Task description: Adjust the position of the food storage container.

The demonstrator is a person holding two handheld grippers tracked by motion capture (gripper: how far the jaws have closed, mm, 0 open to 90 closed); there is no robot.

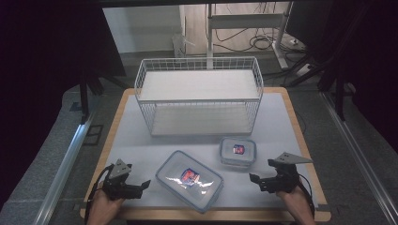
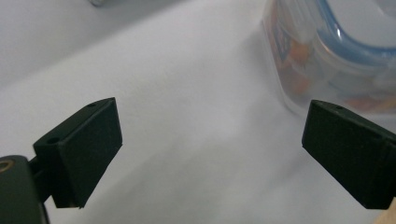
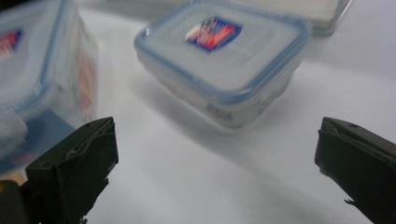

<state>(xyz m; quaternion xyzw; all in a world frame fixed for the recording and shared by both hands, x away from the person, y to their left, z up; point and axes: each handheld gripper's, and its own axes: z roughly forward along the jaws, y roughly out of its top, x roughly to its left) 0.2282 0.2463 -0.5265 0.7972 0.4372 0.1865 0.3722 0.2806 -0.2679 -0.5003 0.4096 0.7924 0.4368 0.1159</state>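
We hold both tongs, left (image 1: 146, 184) and right (image 1: 253, 177), wide open and empty, flanking a large clear plastic box (image 1: 189, 180) and a smaller square box (image 1: 238, 151) on the white worktop (image 1: 136, 145).

Dim edges, lid glare, perhaps motion-blurred close-ups

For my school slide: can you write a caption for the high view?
Two open hand-held grippers flank two lidded containers before a white wire rack.
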